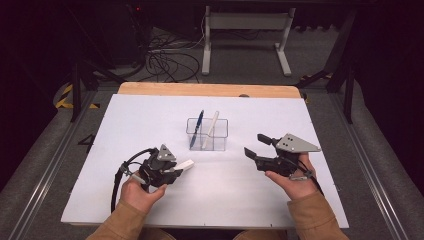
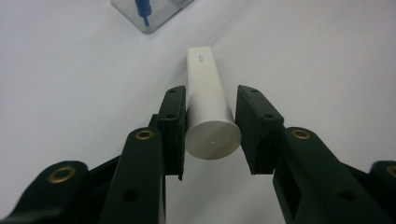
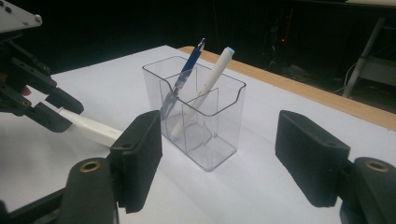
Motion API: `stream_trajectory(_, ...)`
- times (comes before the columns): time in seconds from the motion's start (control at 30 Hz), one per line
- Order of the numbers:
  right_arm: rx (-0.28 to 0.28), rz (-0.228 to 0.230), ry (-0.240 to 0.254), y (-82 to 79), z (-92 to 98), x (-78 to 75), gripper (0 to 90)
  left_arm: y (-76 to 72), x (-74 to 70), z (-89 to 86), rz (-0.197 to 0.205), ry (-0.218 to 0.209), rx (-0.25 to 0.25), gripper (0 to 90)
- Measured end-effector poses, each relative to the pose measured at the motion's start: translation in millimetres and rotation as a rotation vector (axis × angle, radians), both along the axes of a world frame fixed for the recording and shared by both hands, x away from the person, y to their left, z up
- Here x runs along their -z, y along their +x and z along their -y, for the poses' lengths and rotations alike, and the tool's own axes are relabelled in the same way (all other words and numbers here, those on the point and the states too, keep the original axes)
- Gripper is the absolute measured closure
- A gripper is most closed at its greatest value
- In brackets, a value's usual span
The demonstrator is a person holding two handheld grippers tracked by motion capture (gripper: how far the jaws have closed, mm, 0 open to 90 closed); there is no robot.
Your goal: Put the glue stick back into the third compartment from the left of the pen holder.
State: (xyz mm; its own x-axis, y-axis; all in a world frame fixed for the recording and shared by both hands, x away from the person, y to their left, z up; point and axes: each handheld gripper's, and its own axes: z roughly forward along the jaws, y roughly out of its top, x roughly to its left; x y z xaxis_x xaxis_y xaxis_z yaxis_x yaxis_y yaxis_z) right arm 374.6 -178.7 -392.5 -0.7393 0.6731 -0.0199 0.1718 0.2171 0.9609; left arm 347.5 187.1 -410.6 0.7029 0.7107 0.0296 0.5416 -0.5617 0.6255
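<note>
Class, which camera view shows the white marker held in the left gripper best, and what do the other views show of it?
The left gripper view: the white marker lies lengthwise between the left gripper's jaws, round end toward the camera. The high view shows only its tip sticking out of that gripper. The right gripper view shows its barrel, partly hidden behind the right gripper's jaw.

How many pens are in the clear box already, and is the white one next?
Two are in: a blue pen and a white pen lean in the clear box. The left tool grips a white marker above the table, short of the box. It is not in yet. The right tool is open.
</note>
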Motion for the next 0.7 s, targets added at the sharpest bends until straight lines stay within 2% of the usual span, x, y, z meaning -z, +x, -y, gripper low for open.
stream_trajectory(0.33,-0.001,-0.001,0.001,0.3,-0.2,0.2,32.5,-3.5,-12.7,-1.4,0.005,-0.016,0.019,65.4)
stream_trajectory(0.7,-0.001,0.001,0.005,0.1,0.7,-0.7,32.4,-7.3,-35.7,-0.5,0.029,-0.041,0.051,65.4)
